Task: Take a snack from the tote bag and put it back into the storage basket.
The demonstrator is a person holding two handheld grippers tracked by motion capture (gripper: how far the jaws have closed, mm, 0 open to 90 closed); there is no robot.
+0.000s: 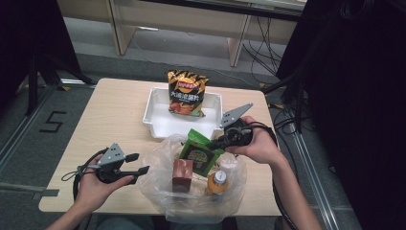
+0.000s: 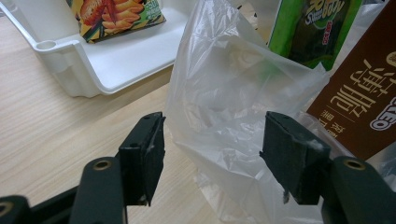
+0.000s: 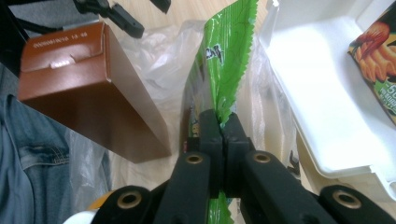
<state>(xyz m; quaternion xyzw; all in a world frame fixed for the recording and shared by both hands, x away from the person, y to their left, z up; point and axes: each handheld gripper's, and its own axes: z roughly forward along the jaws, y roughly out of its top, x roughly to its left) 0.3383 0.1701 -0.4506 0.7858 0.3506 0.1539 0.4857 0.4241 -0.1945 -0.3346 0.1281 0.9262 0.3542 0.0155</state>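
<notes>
So basically this looks like unpacking groceries out of a clear plastic bag (image 1: 165, 191) into the white tray (image 1: 155, 108), and the setup makes sense for that. The right gripper (image 1: 216, 143) is clenched tight on the top seam of the green snack packet (image 1: 200, 152), pinching that crimped zigzag edge because it's the one flat bit thin enough to grip (you can see the seam sandwiched between the black pads in the right gripper view (image 3: 224, 122)). The packet stands half out of the bag mouth, near the middle of the table's near edge, just in front of the tray. The left gripper (image 1: 138, 163) sits released toward the table's near left corner, its pads apart and aimed at the bag's side without touching it, my guess is it's ready to pin the plastic down so the bag doesn't lift along with the packet. A brown carton (image 1: 182, 175) and an orange bottle (image 1: 218, 182) are inside the bag too, both upright. One chip bag (image 1: 186, 92) already leans against the tray's far wall, which leaves the near half free for the green one.
</notes>
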